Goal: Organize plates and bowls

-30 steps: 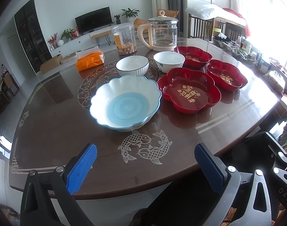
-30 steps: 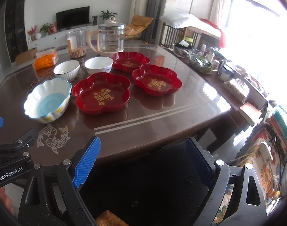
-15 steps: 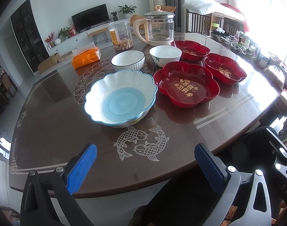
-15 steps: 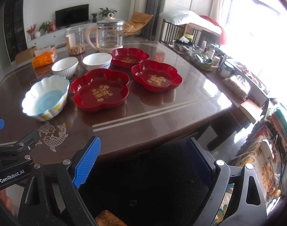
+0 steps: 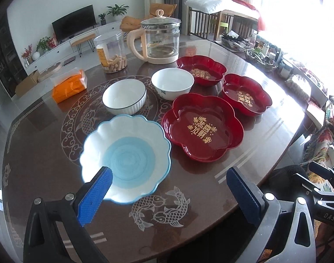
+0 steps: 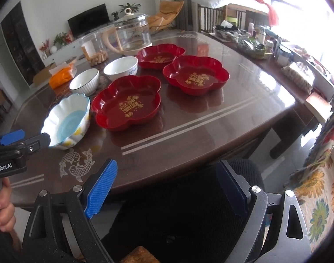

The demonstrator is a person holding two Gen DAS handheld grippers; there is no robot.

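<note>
A scalloped white bowl with a blue centre (image 5: 126,157) (image 6: 67,121) sits nearest on the brown table. Behind it stand a ribbed white bowl (image 5: 124,96) (image 6: 84,84) and a plain white bowl (image 5: 172,83) (image 6: 120,65). Three red flower-shaped plates lie to the right: near (image 5: 203,127) (image 6: 127,107), middle (image 5: 245,95) (image 6: 196,75) and far (image 5: 200,69) (image 6: 159,54). My left gripper (image 5: 169,192) is open and empty, its left finger over the scalloped bowl's near rim. My right gripper (image 6: 167,188) is open and empty, off the table's front edge.
A glass kettle (image 5: 159,40), a clear jar of snacks (image 5: 111,53) and an orange tissue pack (image 5: 69,85) stand at the table's back. A cluttered tray (image 6: 250,41) lies at the far right edge. A black chair (image 6: 184,208) is under my right gripper.
My left gripper has moved forward over the table toward the scalloped bowl. My right gripper has moved forward a little. Both stay open.
</note>
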